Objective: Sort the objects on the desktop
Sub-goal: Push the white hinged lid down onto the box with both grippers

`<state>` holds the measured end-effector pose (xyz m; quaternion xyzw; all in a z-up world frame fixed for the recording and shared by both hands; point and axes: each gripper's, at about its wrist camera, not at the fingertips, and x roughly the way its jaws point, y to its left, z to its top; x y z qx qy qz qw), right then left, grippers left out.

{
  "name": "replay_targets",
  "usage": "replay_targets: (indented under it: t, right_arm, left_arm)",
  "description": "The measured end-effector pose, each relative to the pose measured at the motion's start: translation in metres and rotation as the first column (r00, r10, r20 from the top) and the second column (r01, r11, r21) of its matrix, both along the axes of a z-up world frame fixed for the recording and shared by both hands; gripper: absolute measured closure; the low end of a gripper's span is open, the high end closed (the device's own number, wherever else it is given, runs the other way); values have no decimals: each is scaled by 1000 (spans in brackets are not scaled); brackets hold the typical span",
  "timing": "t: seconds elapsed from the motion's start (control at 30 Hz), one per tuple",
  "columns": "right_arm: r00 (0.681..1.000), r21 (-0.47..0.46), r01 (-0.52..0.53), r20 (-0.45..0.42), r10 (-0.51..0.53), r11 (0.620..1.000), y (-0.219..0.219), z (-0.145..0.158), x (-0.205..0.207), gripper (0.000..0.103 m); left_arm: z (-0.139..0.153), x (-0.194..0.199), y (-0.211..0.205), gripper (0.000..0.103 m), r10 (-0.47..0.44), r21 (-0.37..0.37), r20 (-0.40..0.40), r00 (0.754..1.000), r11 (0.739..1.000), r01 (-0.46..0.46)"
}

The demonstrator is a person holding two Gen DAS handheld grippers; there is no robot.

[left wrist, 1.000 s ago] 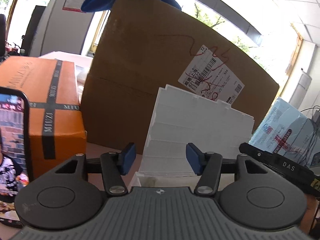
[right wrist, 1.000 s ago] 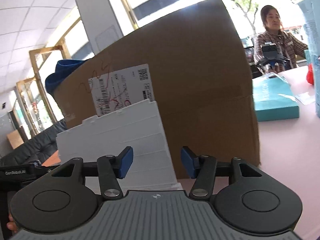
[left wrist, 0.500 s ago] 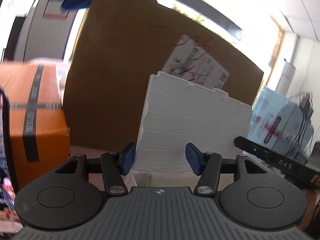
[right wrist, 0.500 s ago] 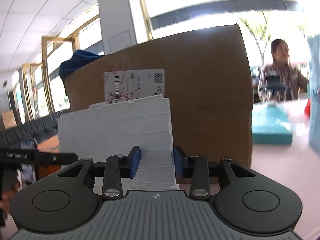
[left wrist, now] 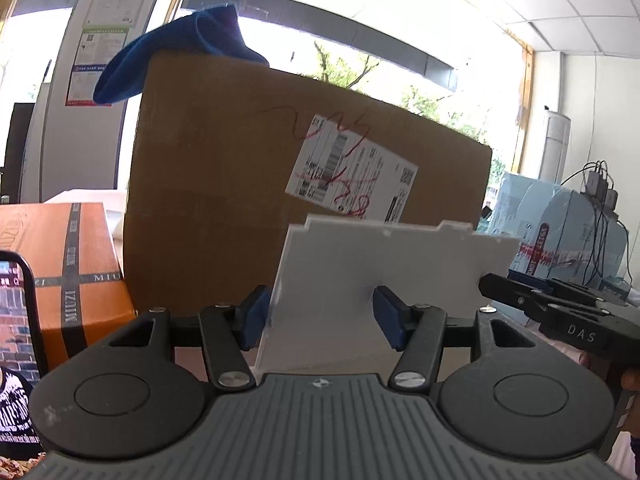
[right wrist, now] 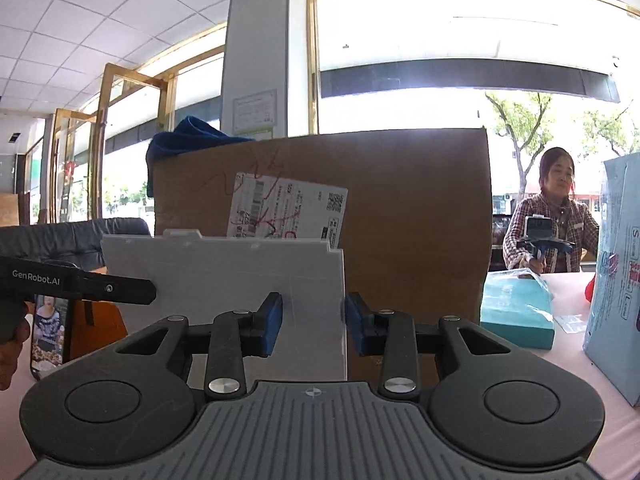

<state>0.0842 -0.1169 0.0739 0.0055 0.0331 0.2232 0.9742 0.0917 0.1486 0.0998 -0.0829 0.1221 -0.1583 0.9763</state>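
A white plastic organizer box (left wrist: 384, 272) stands upright as a flat panel in front of a big cardboard box (left wrist: 224, 184). My left gripper (left wrist: 322, 318) is open; its left pad sits beside the panel's left edge and its right pad is in front of the panel's face. In the right wrist view the same white box (right wrist: 224, 272) fills the lower left. My right gripper (right wrist: 314, 322) has its jaws narrowed around the panel's right end, the right pad against that edge. The box's lower part is hidden behind both grippers.
A blue cloth (left wrist: 180, 52) lies on top of the cardboard box. An orange box (left wrist: 72, 264) and a phone (left wrist: 16, 340) stand to the left. Pale blue packages (left wrist: 560, 232) with cables are on the right. A teal box (right wrist: 516, 312), a pale blue bag (right wrist: 616, 280) and a seated person (right wrist: 552, 232) are at the pink table (right wrist: 568, 360).
The right gripper's jaws narrowed from wide open onto the white box. The white box went from leaning back against the cardboard box to standing upright and nearer. The left jaws kept their width.
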Motion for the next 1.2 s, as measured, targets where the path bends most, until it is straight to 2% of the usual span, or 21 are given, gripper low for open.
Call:
replay_targets:
  t: [0.3, 0.67, 0.93, 1.13, 1.2]
  right_arm:
    - [1000, -2, -6, 20, 6, 1000, 0, 5, -17, 71]
    - [1000, -44, -9, 4, 9, 999, 0, -14, -54, 71]
    - [999, -57, 5, -38, -8, 998, 4, -29, -70, 71]
    - [998, -57, 17, -66, -21, 998, 3, -32, -80, 70]
    - [998, -16, 18, -62, -19, 1000, -2, -30, -87, 70]
  left_arm:
    - [7, -16, -7, 44, -2, 38, -6, 1000, 999, 2]
    - [-5, -59, -26, 43, 41, 185, 10, 999, 982, -42]
    - [-13, -77, -26, 43, 41, 183, -34, 999, 983, -35]
    - [-15, -91, -22, 42, 43, 184, -38, 998, 982, -36]
    - [-12, -100, -18, 34, 31, 168, -16, 999, 985, -28]
